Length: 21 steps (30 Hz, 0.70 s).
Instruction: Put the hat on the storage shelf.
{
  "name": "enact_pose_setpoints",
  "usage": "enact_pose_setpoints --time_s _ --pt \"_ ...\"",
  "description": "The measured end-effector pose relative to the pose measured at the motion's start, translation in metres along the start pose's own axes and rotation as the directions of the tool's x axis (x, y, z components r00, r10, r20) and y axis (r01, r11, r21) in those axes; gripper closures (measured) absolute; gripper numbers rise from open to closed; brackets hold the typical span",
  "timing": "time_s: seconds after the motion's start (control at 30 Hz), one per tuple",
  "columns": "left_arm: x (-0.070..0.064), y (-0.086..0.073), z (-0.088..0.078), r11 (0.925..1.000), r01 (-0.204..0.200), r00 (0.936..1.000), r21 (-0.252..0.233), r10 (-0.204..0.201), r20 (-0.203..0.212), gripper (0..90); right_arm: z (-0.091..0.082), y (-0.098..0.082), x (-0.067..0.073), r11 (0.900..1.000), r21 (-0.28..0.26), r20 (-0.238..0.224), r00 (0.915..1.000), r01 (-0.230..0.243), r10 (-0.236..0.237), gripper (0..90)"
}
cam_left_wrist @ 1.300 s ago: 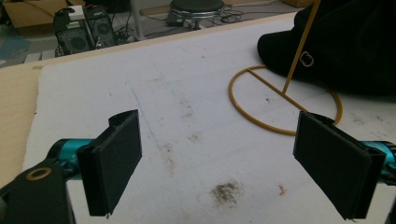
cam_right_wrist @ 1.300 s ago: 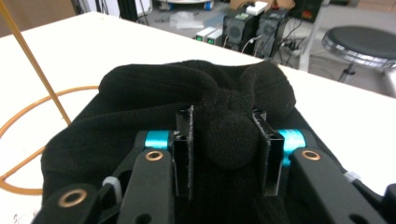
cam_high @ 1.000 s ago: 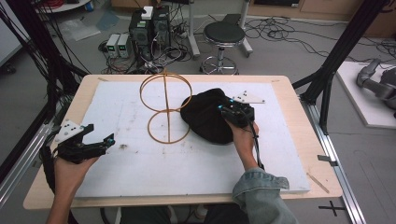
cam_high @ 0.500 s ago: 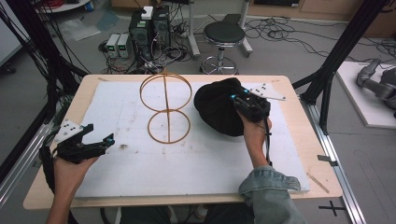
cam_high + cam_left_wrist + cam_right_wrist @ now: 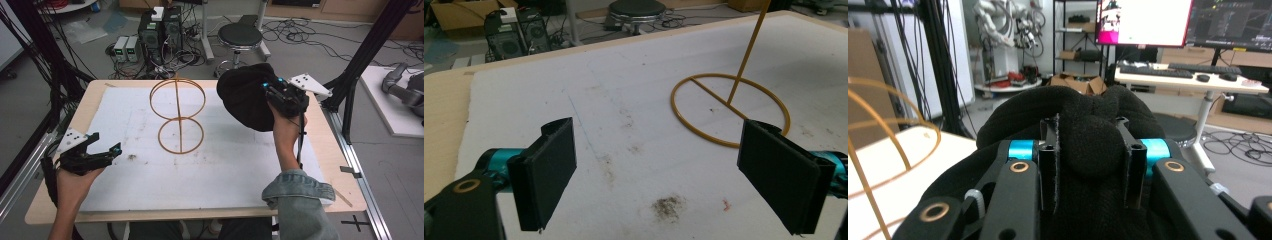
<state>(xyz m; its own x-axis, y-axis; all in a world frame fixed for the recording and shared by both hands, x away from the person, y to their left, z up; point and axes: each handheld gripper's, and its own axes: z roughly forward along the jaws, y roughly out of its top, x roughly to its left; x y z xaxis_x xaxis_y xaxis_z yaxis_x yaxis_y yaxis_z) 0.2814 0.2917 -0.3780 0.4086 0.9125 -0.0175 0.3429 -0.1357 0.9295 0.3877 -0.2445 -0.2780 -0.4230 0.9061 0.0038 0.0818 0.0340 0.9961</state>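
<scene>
The black knit hat (image 5: 247, 97) hangs in the air, clear of the surface, bunched between the fingers of the right gripper (image 5: 278, 93). In the right gripper view a thick fold of the hat (image 5: 1083, 145) is squeezed between the two black fingers (image 5: 1048, 165), which pinch it from both sides; the rest of the fabric bulges above and around them and drapes down below. In the high view the hat spreads to the left of those fingers, over the far right part of the white foam sheet (image 5: 210, 165) that covers the wooden surface (image 5: 100, 95).

Further left of the fingers stands the yellow wire hat stand (image 5: 177, 116), apart from the hat: a round base ring lying flat on the sheet, a thin post rising from its crossbar, and an upright ring at the top. A curve of that stand (image 5: 878, 125) shows at the left edge of the right gripper view.

The left gripper (image 5: 102, 155) rests low over the near left corner of the sheet, well apart from the hat. Its fingers (image 5: 549, 170) are spread wide with nothing between them, and the stand's base ring (image 5: 729, 107) lies just beyond the right-hand finger, on stained white foam (image 5: 624, 100).
</scene>
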Motion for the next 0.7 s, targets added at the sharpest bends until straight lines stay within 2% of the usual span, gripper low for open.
enact_pose_setpoints --time_s 0.33,0.7 --pt "0.000 0.001 -0.001 1.0000 0.002 1.0000 -0.005 -0.002 -0.001 16.2 -0.008 0.034 -0.004 0.996 -0.081 -0.013 0.9992 -0.038 0.037 70.5" --pt "0.001 0.002 -0.003 0.9999 0.002 1.0000 -0.013 -0.002 -0.001 16.2 -0.007 0.061 0.008 0.991 -0.125 -0.062 0.9969 -0.056 0.049 70.4"
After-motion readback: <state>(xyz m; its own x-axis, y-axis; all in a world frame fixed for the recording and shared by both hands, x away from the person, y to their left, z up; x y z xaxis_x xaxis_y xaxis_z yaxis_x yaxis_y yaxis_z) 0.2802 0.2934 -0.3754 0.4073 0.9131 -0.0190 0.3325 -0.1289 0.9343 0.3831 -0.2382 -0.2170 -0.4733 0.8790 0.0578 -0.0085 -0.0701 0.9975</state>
